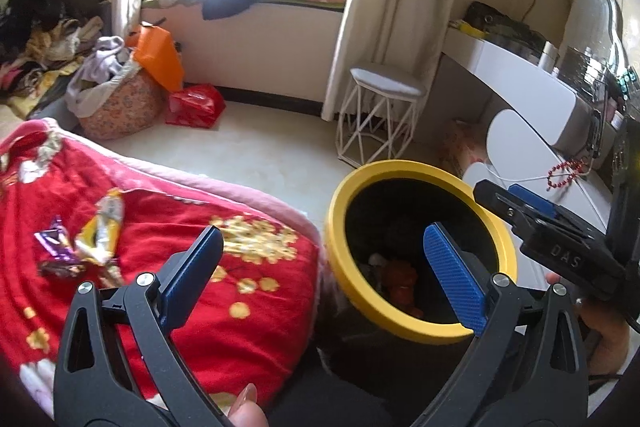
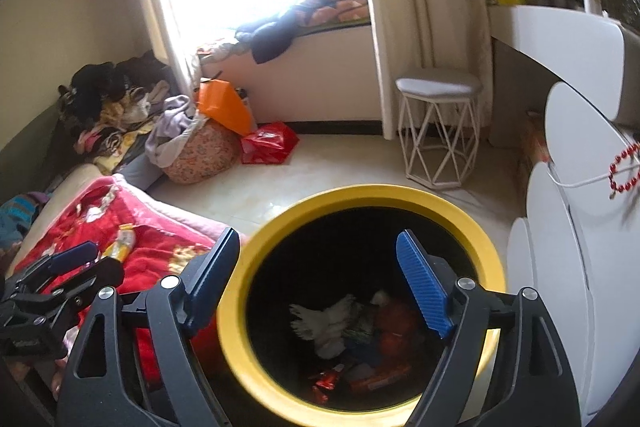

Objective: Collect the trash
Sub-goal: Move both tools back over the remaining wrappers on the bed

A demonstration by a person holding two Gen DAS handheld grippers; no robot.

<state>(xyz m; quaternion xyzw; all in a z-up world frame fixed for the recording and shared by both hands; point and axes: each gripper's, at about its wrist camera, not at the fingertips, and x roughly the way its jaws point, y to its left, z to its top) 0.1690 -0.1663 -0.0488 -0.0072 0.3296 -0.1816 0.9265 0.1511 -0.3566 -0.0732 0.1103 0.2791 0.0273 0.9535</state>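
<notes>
1. Trash (image 2: 352, 343) sits at the bottom of the yellow-rimmed bin (image 2: 280, 227): white crumpled tissue, red and orange wrappers, some blue bits. We see it straight down through the right wrist view.
2. Our right gripper (image 2: 316, 279) hangs over the bin mouth, pointing down into it. Jaws spread wide, nothing between them; the pile lies well below the fingertips, no contact.
3. Our left gripper (image 1: 324, 259) is also spread wide and empty. Its right finger (image 1: 452, 279) overlaps the bin's (image 1: 340, 211) opening in the left wrist view, its left finger (image 1: 192, 275) is over the red blanket (image 1: 240, 287). So it straddles the bin's near-left rim.
4. More trash is not in the bin: a yellow-and-silver wrapper (image 1: 102, 227) and a purple wrapper (image 1: 54, 241) lie together on the red blanket, left of and beyond the left gripper's left finger, clearly apart from it.
5. From the right wrist view the yellow wrapper (image 2: 122, 241) shows on the blanket, just past the left gripper's (image 2: 76, 259) tip.
6. Right gripper (image 1: 516, 203) shows in the left view at the bin's far-right rim, with a hand (image 1: 600, 327) behind it.
7. Bin stands on the floor, tight between the blanket's edge and the white rounded shelves (image 2: 576, 251). White wire stool (image 2: 438, 131) stands well beyond it.
</notes>
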